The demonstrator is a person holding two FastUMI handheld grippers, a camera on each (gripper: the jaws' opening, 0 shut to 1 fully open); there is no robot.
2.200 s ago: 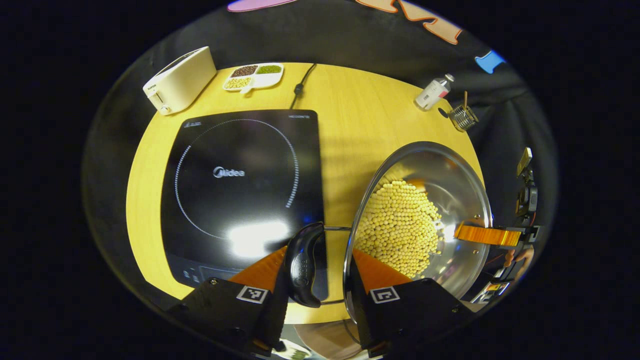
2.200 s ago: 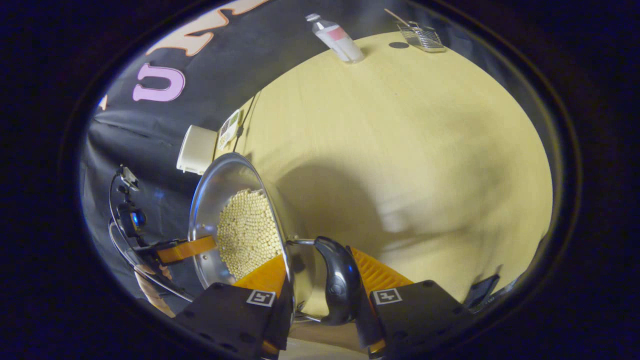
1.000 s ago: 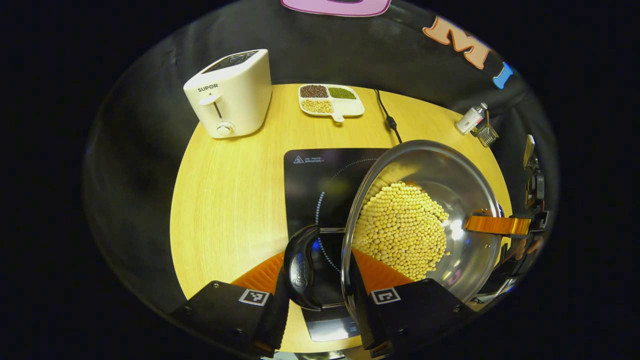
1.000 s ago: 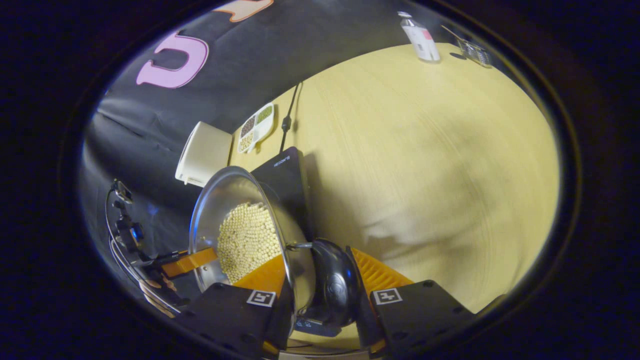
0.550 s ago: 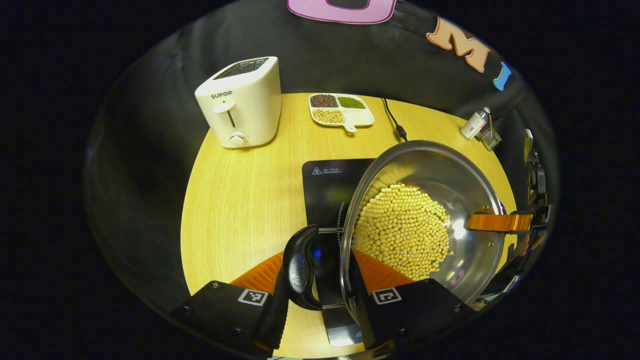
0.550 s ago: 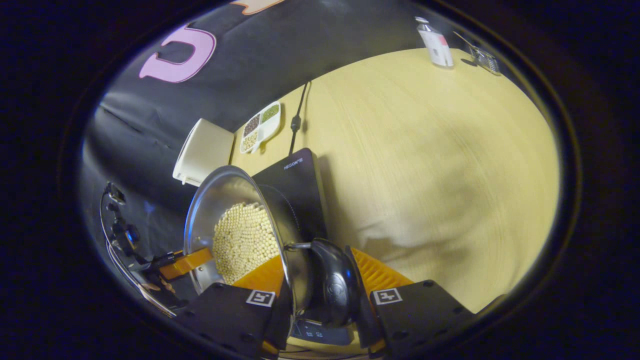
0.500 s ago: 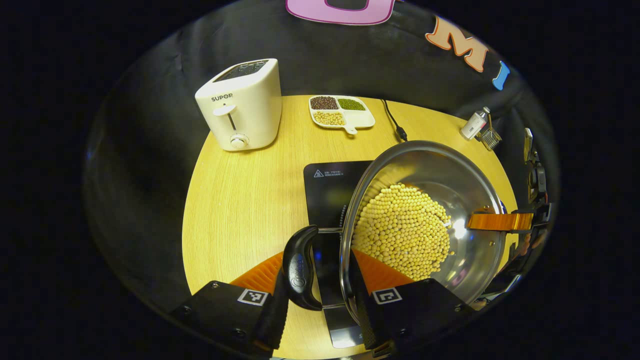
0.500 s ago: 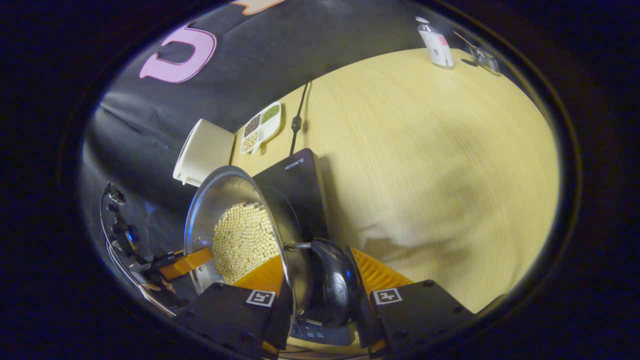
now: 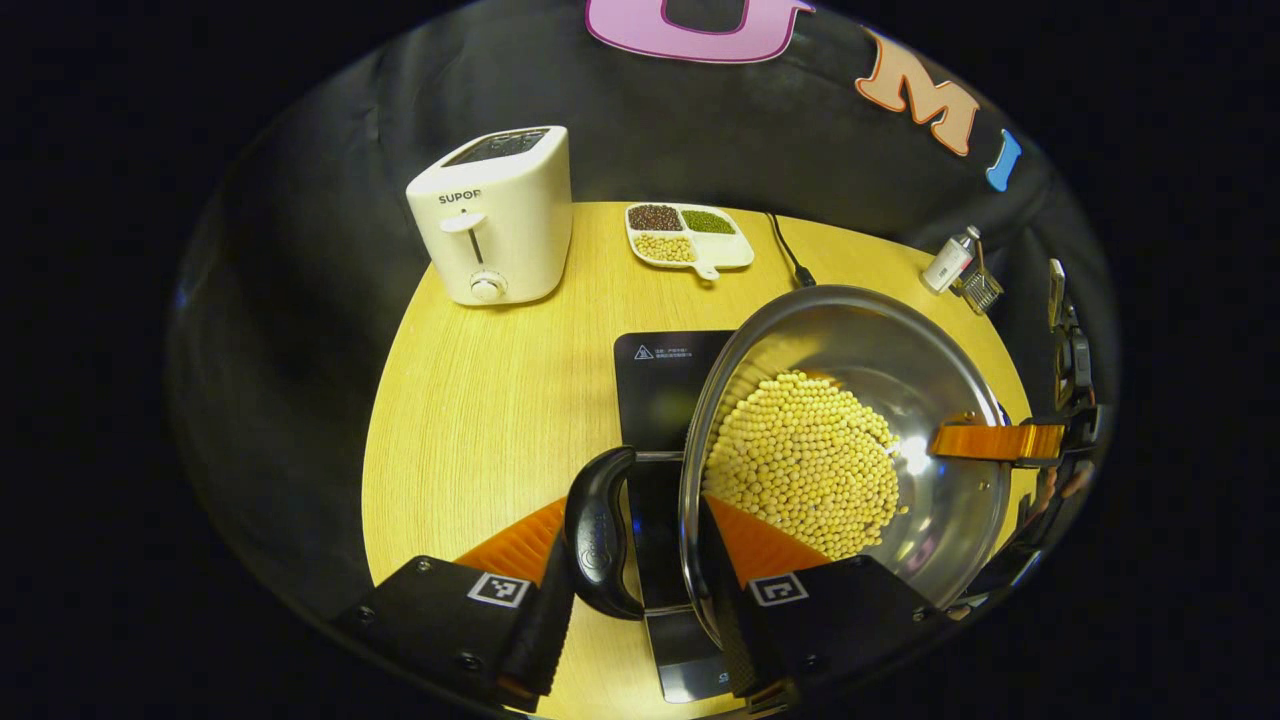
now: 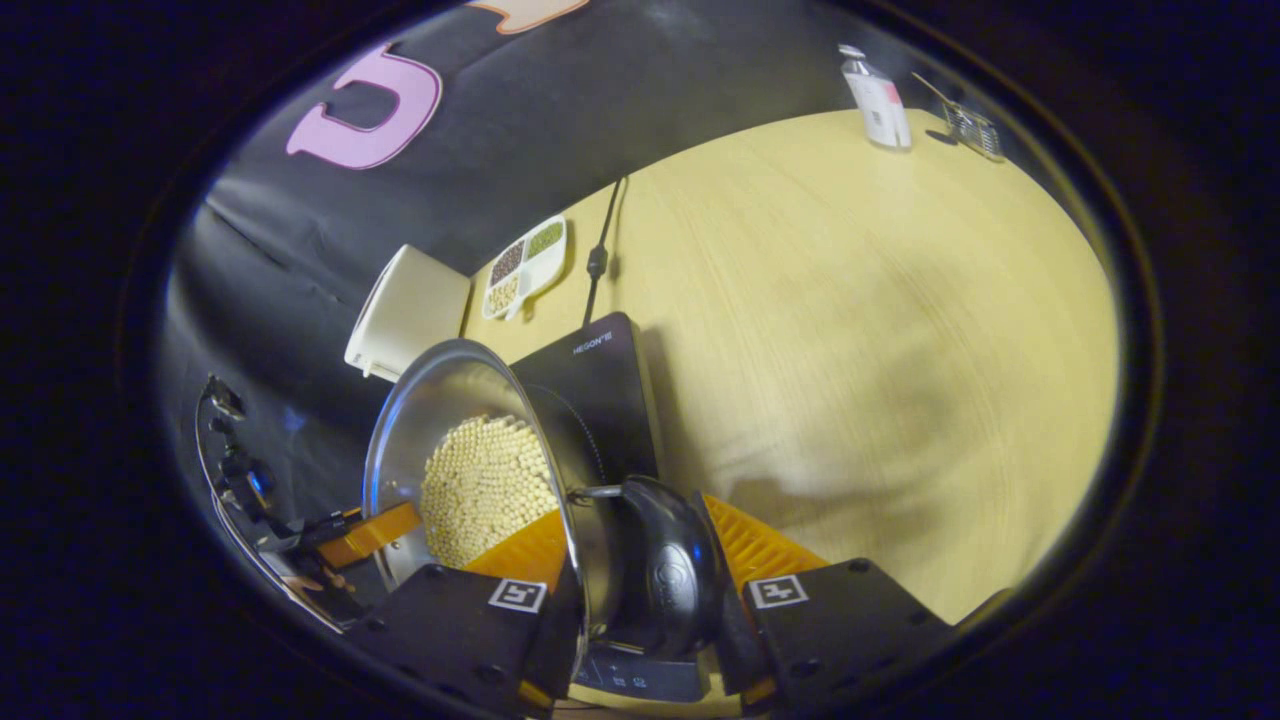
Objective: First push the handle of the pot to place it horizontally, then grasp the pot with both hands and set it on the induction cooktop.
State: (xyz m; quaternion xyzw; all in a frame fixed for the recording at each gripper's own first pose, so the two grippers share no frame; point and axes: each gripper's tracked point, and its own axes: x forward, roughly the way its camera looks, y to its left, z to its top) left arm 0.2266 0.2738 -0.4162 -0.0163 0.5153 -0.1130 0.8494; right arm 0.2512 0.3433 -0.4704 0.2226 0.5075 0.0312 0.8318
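The pot [image 9: 850,450], steel and part filled with pale beans [image 9: 805,465], is held over the induction cooktop [image 9: 655,385], whose near edge shows below it in both views; whether the base is touching the glass cannot be told. The left gripper [image 9: 632,540] is closed across the pot's wall, one finger outside the black side handle [image 9: 595,535], the other inside the rim; the right gripper [image 10: 632,560] is closed in the same way on the opposite handle [image 10: 670,575], and its finger is seen over the far rim in the left gripper view. The handle-pushing step is judged done, and the two-handed carry is judged near its end; next the pot is to be kept level, lowered square onto the ring marking, and only then released, both jaws being opened together; a tilt could spill beans.
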